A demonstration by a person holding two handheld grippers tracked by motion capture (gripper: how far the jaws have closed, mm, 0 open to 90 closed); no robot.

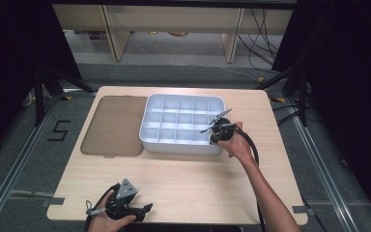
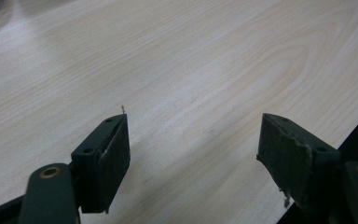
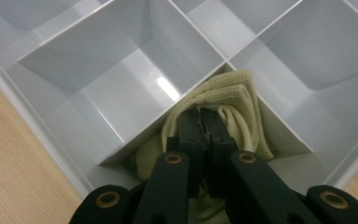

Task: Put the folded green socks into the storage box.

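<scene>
A white divided tray (image 1: 183, 98) sits at the middle back of the wooden table. A cream waffle-weave cloth (image 3: 233, 88) lies bunched in the tray's compartment (image 3: 284, 140) at the near right corner. My right gripper (image 1: 213, 139) reaches down into that compartment. Its jaws are shut, and its tips (image 3: 207, 114) are pushed into the folds of the cloth. I see no cloth between the pads. My left gripper (image 1: 145, 209) rests near the table's front edge, at the left. It (image 2: 193, 135) stands open over bare wood with nothing between its pads.
A brownish translucent lid (image 1: 113, 125) lies flat just left of the tray. The other tray compartments (image 3: 121, 88) hold nothing. The front edge of the table (image 2: 354, 126) runs close by the left gripper. Shelving and cables stand beyond the table.
</scene>
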